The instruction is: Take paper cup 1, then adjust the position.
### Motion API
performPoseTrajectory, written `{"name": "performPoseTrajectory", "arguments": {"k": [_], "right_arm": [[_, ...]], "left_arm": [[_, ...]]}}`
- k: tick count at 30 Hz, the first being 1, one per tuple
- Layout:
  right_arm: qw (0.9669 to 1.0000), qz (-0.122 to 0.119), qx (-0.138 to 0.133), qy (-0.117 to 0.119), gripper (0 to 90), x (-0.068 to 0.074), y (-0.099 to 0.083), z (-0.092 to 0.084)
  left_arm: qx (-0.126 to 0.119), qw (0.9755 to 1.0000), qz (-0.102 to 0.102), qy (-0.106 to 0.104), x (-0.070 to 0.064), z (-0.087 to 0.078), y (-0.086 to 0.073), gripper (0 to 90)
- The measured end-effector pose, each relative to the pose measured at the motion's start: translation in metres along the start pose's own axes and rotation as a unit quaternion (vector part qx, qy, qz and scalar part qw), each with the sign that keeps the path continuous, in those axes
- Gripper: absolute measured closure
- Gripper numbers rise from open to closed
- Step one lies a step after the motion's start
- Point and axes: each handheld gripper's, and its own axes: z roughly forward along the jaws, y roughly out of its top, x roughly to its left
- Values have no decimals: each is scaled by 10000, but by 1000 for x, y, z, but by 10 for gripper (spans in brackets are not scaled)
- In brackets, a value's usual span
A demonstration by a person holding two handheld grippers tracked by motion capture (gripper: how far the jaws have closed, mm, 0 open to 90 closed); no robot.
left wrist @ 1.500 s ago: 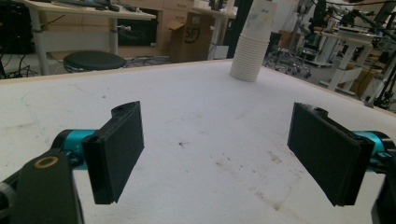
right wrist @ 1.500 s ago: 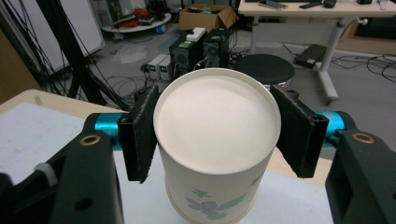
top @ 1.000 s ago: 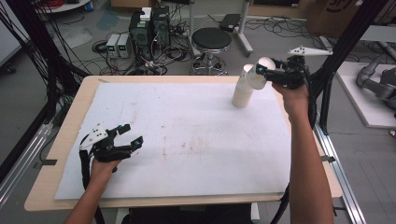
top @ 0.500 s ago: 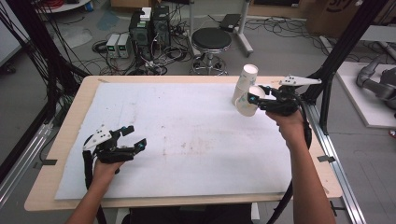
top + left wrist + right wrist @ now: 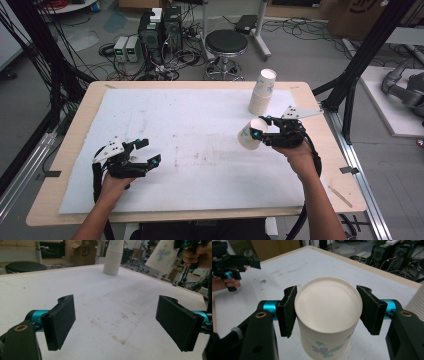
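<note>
**Paper cup gripped in my right jaws, left jaws spread**

From the high view, my right gripper [image 5: 256, 132] holds a paper cup [image 5: 248, 135] above the right part of the white mat [image 5: 200, 130] that covers the table [image 5: 75, 125]. The cup lies tilted, its open mouth turned up and toward the far side, its base pointing left. Beyond it, near the far right corner of the mat, stands a stack of paper cups [image 5: 262, 92], apart from the one I hold. My left gripper [image 5: 148, 152] hovers low over the near left part of the mat.

In the left gripper view, my two black pads [image 5: 61, 321] stand wide apart with bare, stained mat between them; these jaws have just been opening and grasp nothing. Farther off I see the stack [image 5: 113, 258] on the mat and, at the upper right, the held cup [image 5: 162, 255] with its flower print.

In the right gripper view, my pads [image 5: 288, 310] press on both sides of the cup [image 5: 328, 315] just under its rim, clenched on it. The cup's pale inside faces the camera, and green and blue print shows on its wall.
</note>
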Motion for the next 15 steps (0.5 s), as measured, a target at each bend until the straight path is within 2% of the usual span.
{"name": "performPoseTrajectory", "arguments": {"k": [5, 15], "right_arm": [[9999, -59, 103, 122, 379, 5, -4, 9], [9994, -75, -6, 342, 376, 15, -12, 15]], "left_arm": [[-29, 9998, 50, -164, -3, 1, 2, 159], [3, 9994, 50, -336, -6, 6, 2, 155]]}}
